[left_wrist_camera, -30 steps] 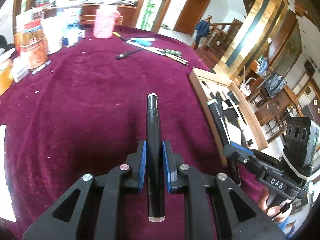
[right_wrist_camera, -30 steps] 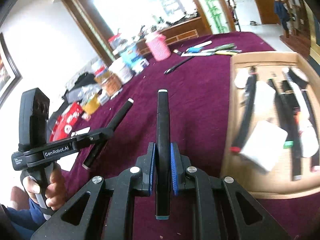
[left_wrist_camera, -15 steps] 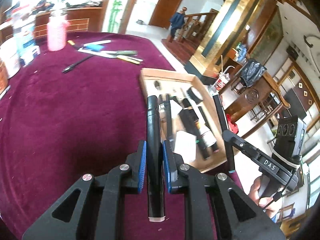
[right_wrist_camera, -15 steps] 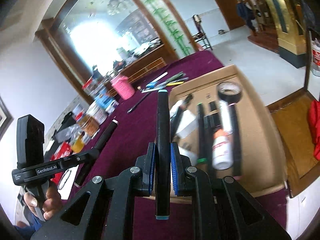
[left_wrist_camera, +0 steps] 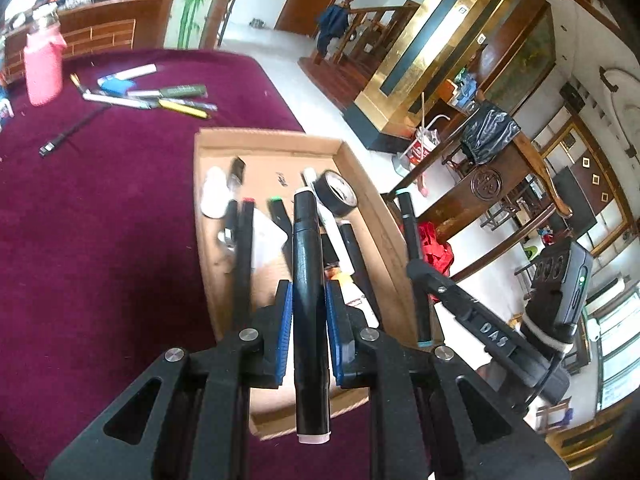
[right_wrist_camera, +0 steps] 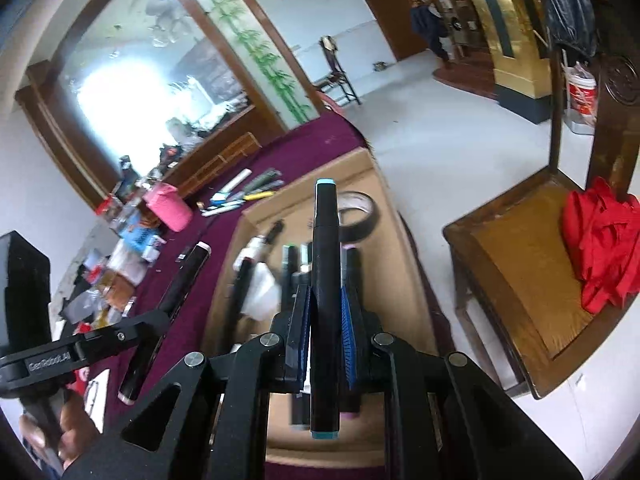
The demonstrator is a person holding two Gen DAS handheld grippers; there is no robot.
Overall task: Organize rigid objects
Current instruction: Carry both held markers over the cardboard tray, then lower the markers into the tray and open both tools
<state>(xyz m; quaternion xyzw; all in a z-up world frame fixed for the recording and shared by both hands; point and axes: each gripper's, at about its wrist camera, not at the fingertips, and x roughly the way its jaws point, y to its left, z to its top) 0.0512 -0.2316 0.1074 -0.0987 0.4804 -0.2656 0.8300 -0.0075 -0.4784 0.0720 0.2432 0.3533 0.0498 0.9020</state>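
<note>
My left gripper (left_wrist_camera: 307, 304) is shut on a black marker with white ends (left_wrist_camera: 308, 280), held above the cardboard tray (left_wrist_camera: 372, 216). My right gripper (right_wrist_camera: 325, 320) is shut on a black marker with teal ends (right_wrist_camera: 326, 280), also above the tray (right_wrist_camera: 394, 248). The tray holds several black markers, a white block (left_wrist_camera: 268, 240) and a roll of black tape (left_wrist_camera: 335, 196). The right gripper and its marker show in the left wrist view (left_wrist_camera: 412, 264). The left gripper and its marker show in the right wrist view (right_wrist_camera: 176, 292).
The tray lies on a maroon tablecloth (left_wrist_camera: 100, 220) near the table's edge. Loose pens (left_wrist_camera: 160, 96) and a pink container (left_wrist_camera: 42, 68) sit at the far side. A wooden chair with a red cloth (right_wrist_camera: 600, 240) stands right of the table.
Both grippers have swung right, from over the bare cloth to above the tray, each keeping hold of its marker.
</note>
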